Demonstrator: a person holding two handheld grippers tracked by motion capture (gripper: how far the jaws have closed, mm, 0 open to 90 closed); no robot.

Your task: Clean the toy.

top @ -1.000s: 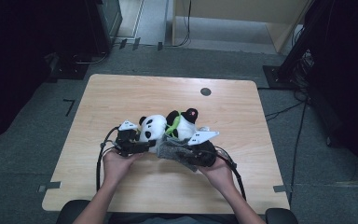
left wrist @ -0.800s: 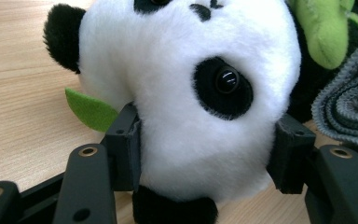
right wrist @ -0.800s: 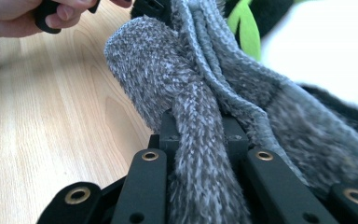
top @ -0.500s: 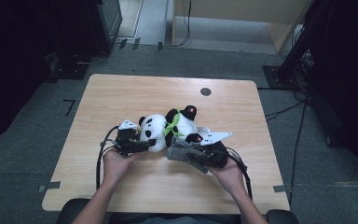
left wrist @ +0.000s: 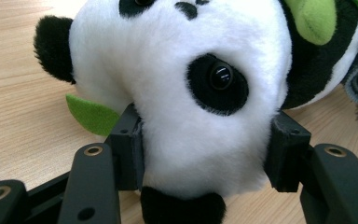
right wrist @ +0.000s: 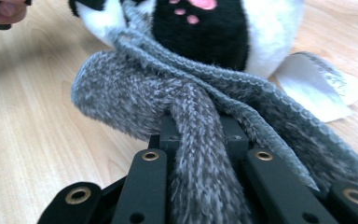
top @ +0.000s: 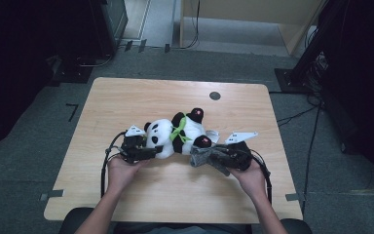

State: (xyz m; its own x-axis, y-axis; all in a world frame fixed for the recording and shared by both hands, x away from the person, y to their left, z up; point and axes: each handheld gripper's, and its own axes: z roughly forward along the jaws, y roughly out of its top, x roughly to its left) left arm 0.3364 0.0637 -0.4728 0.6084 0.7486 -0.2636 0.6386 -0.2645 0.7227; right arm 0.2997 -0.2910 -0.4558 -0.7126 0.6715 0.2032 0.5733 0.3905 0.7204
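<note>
we hold a gripper in each hand over a light wooden table (top: 126,195), and between the two lies a plush panda (top: 175,134) on its side. our left gripper (top: 148,152) has its jaws pressed against the panda's white head from both sides; in the left gripper view the head (left wrist: 191,93) bulges between the two black jaws, one black ear just below it at the jaw roots, another ear up and to the left. a green felt leaf (left wrist: 93,114) pokes out just beyond the left jaw, flat on the wood.

our right gripper (top: 209,157) pinches a grey knitted scarf (right wrist: 191,121). in the right gripper view the scarf runs straight down between the jaws, which close tight on it, and its bunched part rests on the table just ahead of the jaws. right beyond that sits the panda's black foot with pink pads (right wrist: 200,23), touching the scarf, and a white fabric tag (right wrist: 312,88) lies off to the right of it.

the table top is pale wood grain, with a small dark round cap (top: 215,95) set in it well beyond the panda. grey carpet (top: 39,122) surrounds the table, with tape marks on it and cables (top: 302,114) trailing off our right side. dark equipment stands along both sides of the room, and pale wooden furniture (top: 253,19) at the far end.
</note>
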